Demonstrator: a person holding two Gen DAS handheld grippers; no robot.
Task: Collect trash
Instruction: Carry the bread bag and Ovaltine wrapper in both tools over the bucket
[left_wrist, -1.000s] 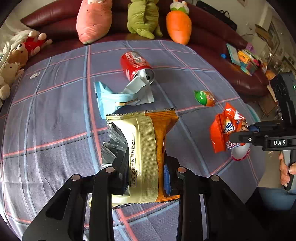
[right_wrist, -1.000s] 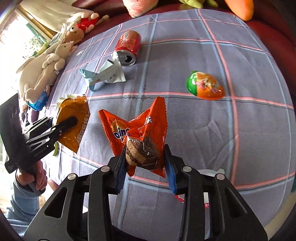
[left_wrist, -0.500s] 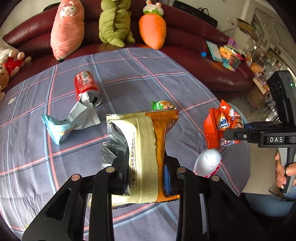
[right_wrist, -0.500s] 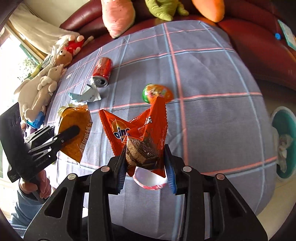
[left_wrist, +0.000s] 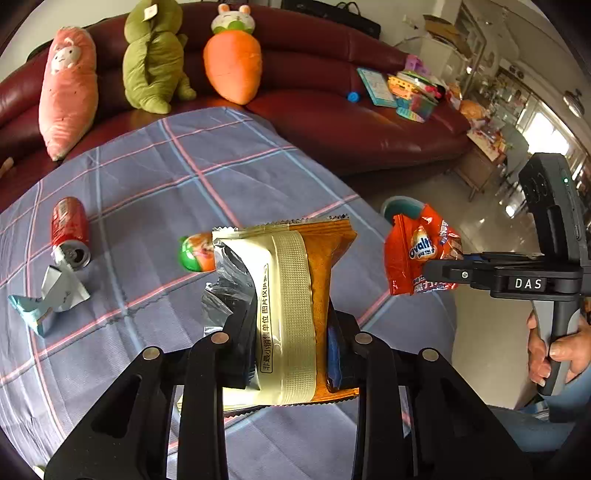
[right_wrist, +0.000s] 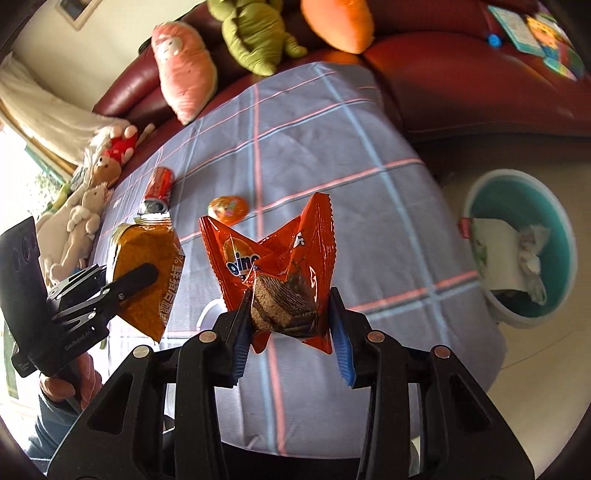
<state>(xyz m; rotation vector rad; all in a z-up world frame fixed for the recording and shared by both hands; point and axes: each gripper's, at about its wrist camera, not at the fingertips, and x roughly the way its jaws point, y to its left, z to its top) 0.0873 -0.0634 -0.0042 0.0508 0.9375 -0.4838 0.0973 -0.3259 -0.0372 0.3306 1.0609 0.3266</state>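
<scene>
A gold-and-orange snack bag (left_wrist: 288, 295) stands upright between the pads of my left gripper (left_wrist: 291, 325), which is shut on it above the checked tablecloth (left_wrist: 184, 177). My right gripper (right_wrist: 288, 314) holds a crumpled orange Ovaltine wrapper (right_wrist: 269, 254); its jaws are opening slightly, with the wrapper still upright between the pads. In the left wrist view the right gripper (left_wrist: 436, 269) and wrapper (left_wrist: 417, 251) hang past the table's right edge. A teal bin (right_wrist: 524, 192) with paper trash in it stands on the floor to the right.
On the cloth lie a red can (left_wrist: 70, 229), a light blue crumpled carton (left_wrist: 48, 299) and a green-orange egg toy (left_wrist: 195, 251). Plush toys (left_wrist: 232, 62) line the dark red sofa (left_wrist: 351, 129) behind. A hand (left_wrist: 546, 350) grips the right handle.
Both grippers have swung right toward the table's edge with their wrappers. The can and blue carton slid to the left of view, and the teal bin came fully into the right wrist view.
</scene>
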